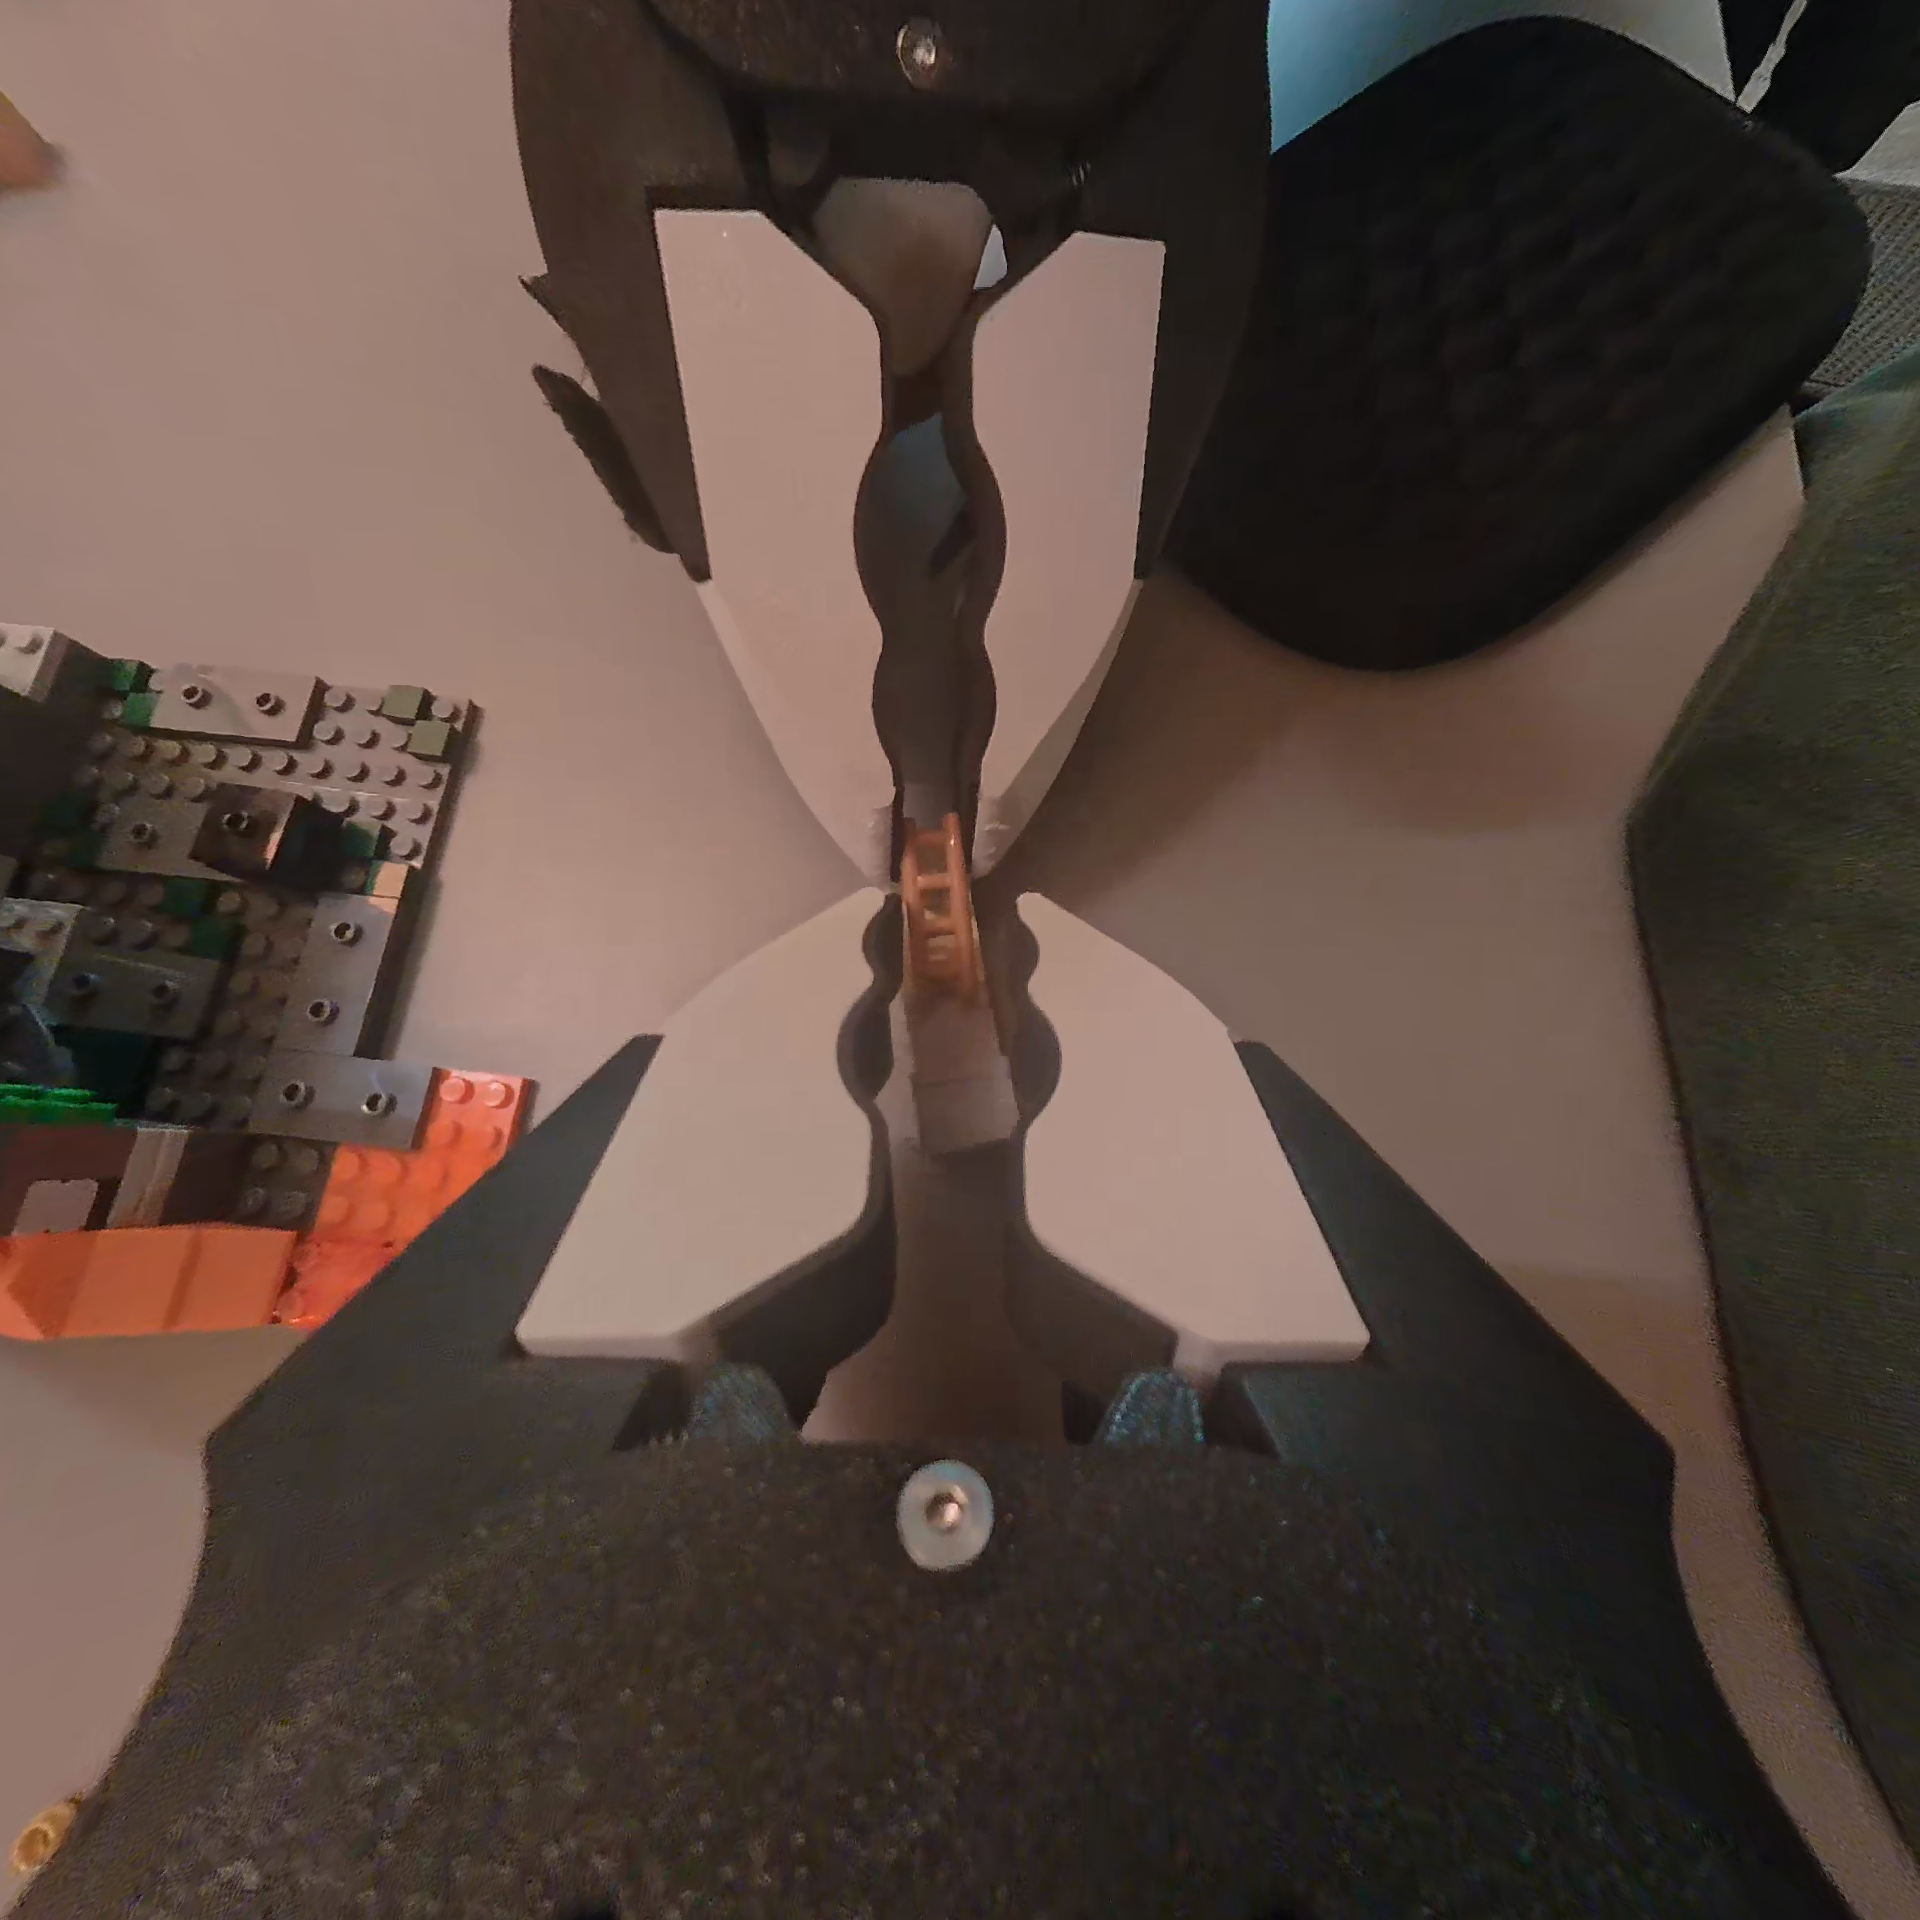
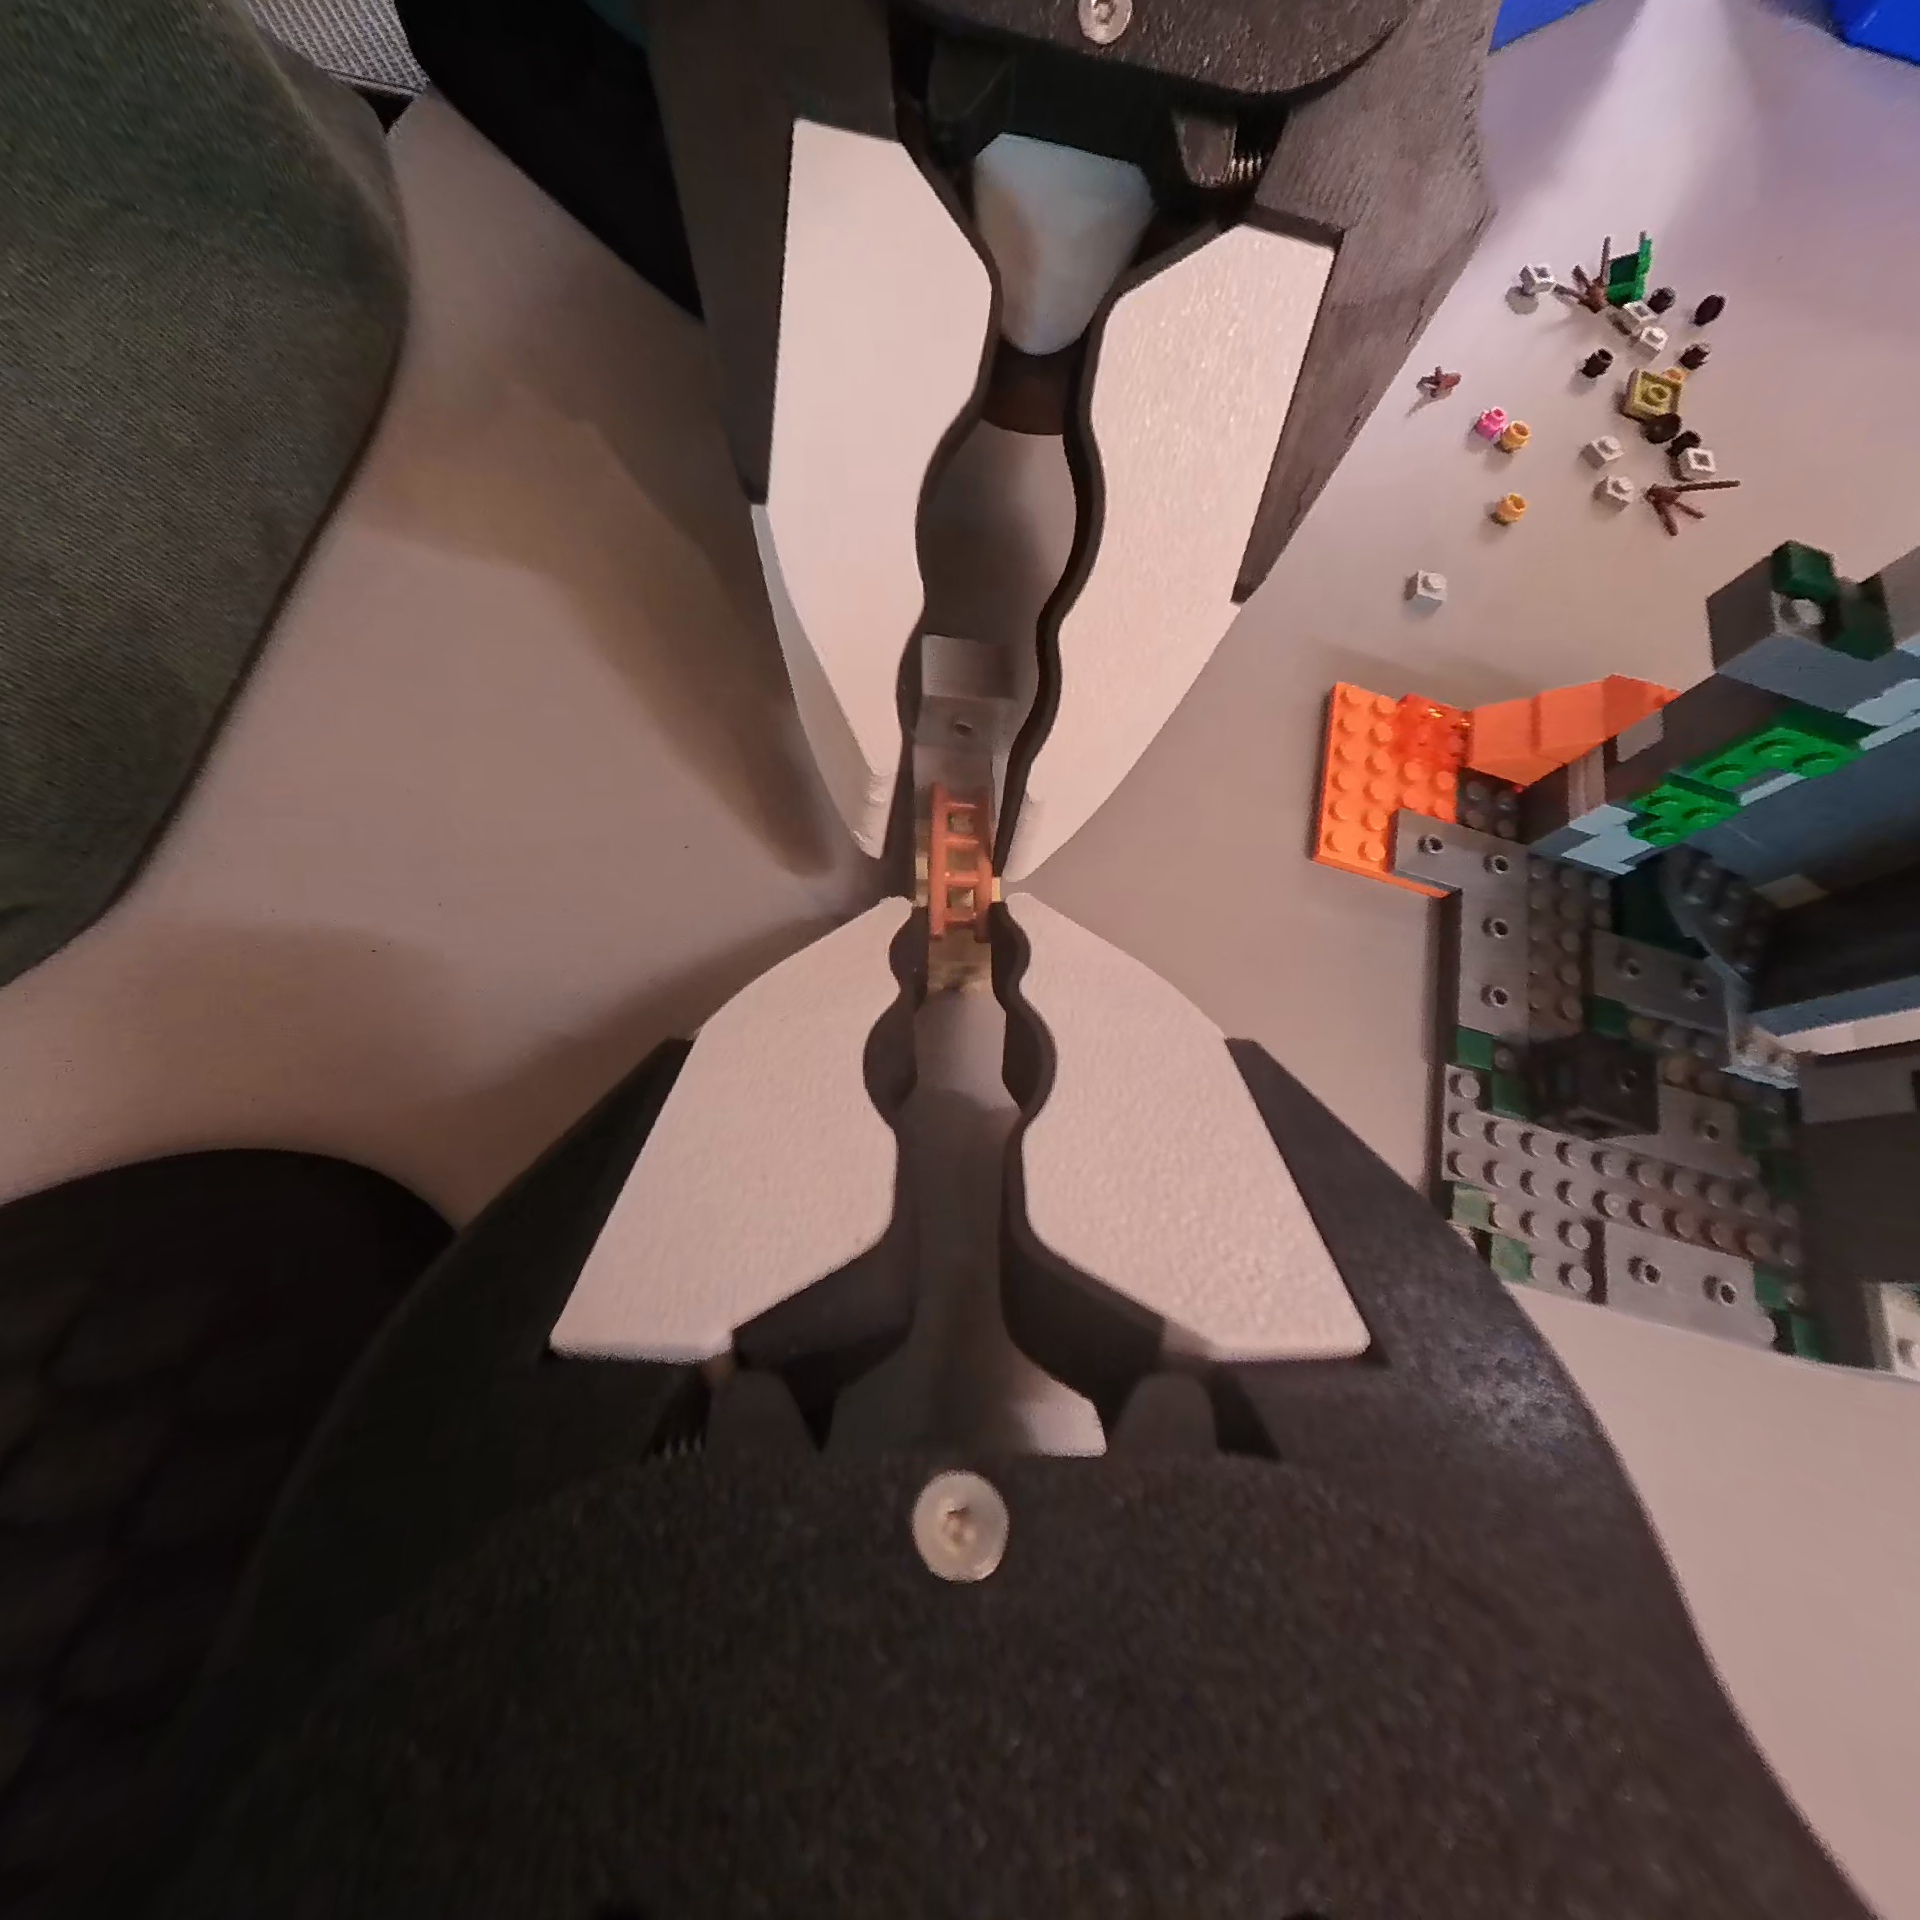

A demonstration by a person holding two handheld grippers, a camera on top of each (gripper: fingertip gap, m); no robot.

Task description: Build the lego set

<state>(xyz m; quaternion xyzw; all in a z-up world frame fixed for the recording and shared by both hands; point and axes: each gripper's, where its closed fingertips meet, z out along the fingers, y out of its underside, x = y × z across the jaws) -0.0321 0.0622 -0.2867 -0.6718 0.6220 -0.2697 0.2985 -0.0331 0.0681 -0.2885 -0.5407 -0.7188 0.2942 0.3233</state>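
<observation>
My two grippers meet tip to tip above a pale table (image 1: 364, 364). My left gripper (image 1: 948, 900) is shut on a grey brick (image 1: 958, 1091), which also shows between its fingers in the right wrist view (image 2: 966, 696). My right gripper (image 2: 956, 902) is shut on a small tan piece (image 2: 956, 971) with an orange-brown ladder (image 2: 958, 862) lying on it. The ladder (image 1: 940, 920) spans the gap between both pairs of fingertips and reaches the grey brick. The right gripper (image 1: 940, 857) comes in from the top of the left wrist view. The left gripper (image 2: 951, 836) comes in from the top of the right wrist view.
A grey, green and orange brick model (image 1: 260, 935) stands on the table to my left; it also shows at the right of the right wrist view (image 2: 1610, 1039). Several small loose pieces (image 2: 1621, 395) lie beyond it. A dark green cushion (image 1: 1787, 935) and a black padded object (image 1: 1507, 364) border the table. The grippers are tip to tip, or close to it.
</observation>
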